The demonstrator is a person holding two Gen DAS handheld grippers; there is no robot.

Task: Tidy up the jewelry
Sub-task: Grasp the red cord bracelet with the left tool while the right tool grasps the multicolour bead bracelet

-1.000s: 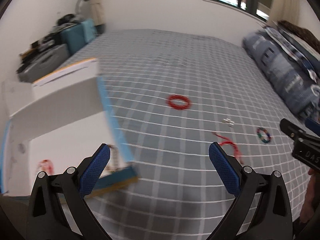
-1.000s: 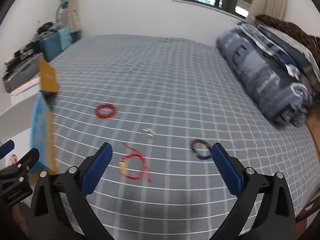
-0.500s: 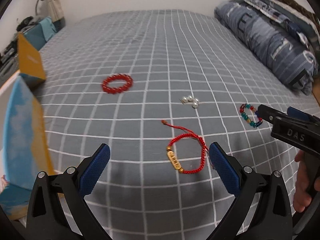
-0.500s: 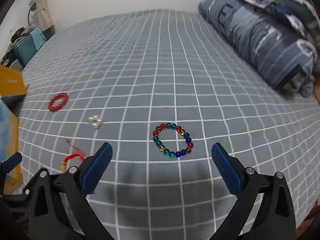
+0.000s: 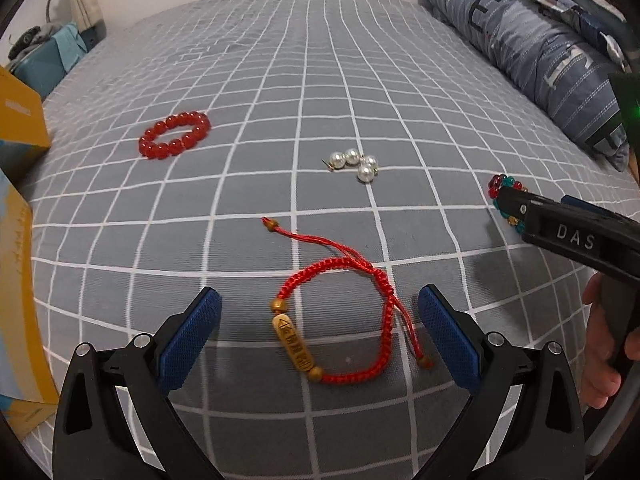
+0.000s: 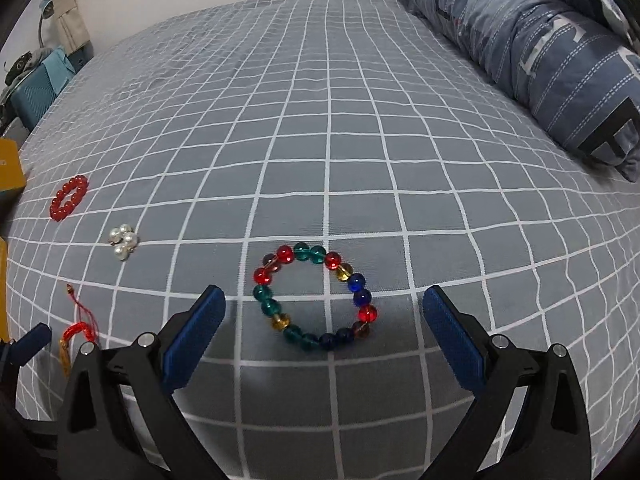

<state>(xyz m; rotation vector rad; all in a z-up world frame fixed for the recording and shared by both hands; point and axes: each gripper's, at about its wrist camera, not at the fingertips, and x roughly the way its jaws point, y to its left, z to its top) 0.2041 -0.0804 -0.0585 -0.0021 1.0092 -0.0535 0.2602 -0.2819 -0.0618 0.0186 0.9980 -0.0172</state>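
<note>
I held my left hand-held gripper (image 5: 318,332) spread wide around the red cord bracelet (image 5: 340,320) on the bed (image 5: 320,80) and my right hand-held gripper (image 6: 324,330) equally wide around the colored bead bracelet (image 6: 316,298), so 2 pieces could be pinched together.

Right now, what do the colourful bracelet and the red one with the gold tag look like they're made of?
The multicoloured bracelet looks like glass or clear plastic beads: they are glossy and translucent, in red, teal, blue and amber. The red cord bracelet looks like braided thread, matte with a visible weave. Its tag could be brass-coloured metal or wood; it has raised markings, which I cannot read.
</note>
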